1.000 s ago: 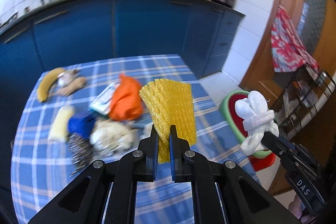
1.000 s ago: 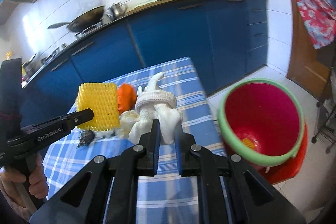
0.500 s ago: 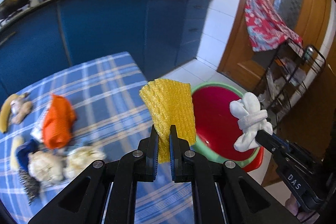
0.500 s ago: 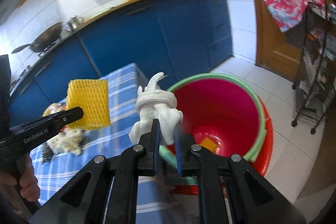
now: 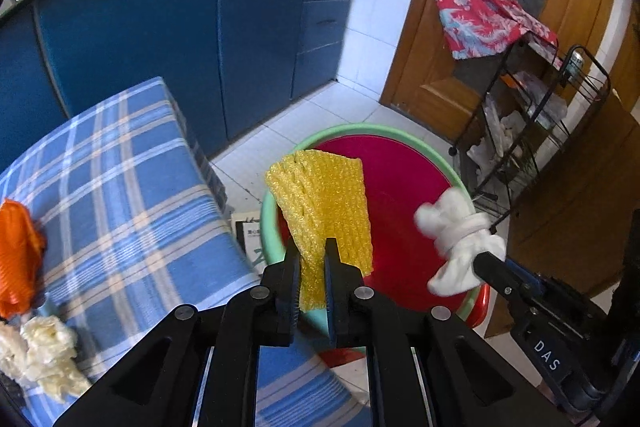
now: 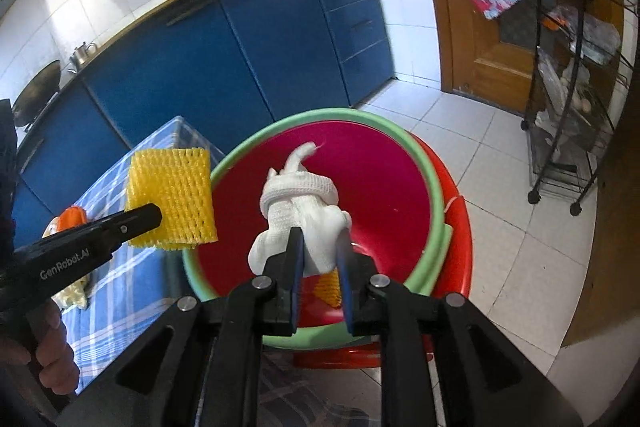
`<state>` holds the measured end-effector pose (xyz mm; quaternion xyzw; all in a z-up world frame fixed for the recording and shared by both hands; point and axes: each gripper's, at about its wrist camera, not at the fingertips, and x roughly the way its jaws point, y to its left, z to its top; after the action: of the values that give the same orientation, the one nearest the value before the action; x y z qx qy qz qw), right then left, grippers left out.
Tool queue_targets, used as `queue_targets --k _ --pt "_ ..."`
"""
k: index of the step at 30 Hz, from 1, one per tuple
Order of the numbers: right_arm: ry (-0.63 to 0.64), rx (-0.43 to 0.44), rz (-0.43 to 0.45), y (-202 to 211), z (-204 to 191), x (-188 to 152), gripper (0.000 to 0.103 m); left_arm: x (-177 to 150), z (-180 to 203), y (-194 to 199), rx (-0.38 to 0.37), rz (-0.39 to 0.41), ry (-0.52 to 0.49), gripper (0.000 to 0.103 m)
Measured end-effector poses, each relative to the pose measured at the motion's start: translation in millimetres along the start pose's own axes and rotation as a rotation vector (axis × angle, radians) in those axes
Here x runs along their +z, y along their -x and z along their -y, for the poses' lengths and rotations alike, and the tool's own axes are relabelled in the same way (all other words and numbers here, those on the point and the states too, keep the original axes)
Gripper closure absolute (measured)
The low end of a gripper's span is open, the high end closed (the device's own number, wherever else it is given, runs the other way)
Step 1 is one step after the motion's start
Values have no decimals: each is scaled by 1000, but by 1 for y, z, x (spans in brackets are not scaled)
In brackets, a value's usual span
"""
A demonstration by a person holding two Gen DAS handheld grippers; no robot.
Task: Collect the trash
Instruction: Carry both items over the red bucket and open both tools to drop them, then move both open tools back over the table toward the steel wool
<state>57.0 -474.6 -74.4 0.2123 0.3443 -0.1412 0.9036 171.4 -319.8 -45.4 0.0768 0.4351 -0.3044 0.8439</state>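
A kitchen with blue cupboard fronts, white wall tiles and a white tiled floor; a wooden door stands at the right with a red flowered cloth hung near it. In front of the cupboards is the desk (image 5: 120, 195), covered in a blue checked cloth, and just off its end, down on the floor, sits the round red plastic basin with a green rim (image 6: 384, 195), resting on a red stool or stand.

The left tongs (image 5: 312, 283) hold a flat yellow foam fruit net (image 5: 324, 211) by its lower edge; their jaws have just been opening a little, yet the net is between them and the pads look to be on it. It stands upright from the tips, its long axis running away from the tongs and up. Seen from the right wrist camera, this net hangs over the basin's near-left rim, at the corner of the desk, not yet over the middle.

The right tongs (image 6: 318, 263) grip a bundled white knit sock or glove (image 6: 300, 211); their jaws too have just been easing apart, with the bundle caught between them. The bundle sits squarely over the red bowl, so the right hand is the better placed: the basin lies straight below and ahead of its tips. A release there should land inside; the left probably needs to come further over first.

Other scraps, an orange wrapper (image 5: 18, 259) and a pale crumpled wad (image 5: 44, 355), lie on the desk.
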Motion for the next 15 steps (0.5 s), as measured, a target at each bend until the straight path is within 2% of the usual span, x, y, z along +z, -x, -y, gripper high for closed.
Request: queue_targets --k 1,3,5,15 --pt "-9 -1 -2 -2 3 0 83 0 0 -1 0 -3 -1 85" --pt "-21 -5 -4 -4 8 -1 82 1 2 -2 5 0 -1 67" --pt "-33 -8 -6 -6 11 -2 81 2 4 -2 10 8 -3 62" --pt "-54 -4 18 7 15 -3 75 1 2 12 22 31 17 61"
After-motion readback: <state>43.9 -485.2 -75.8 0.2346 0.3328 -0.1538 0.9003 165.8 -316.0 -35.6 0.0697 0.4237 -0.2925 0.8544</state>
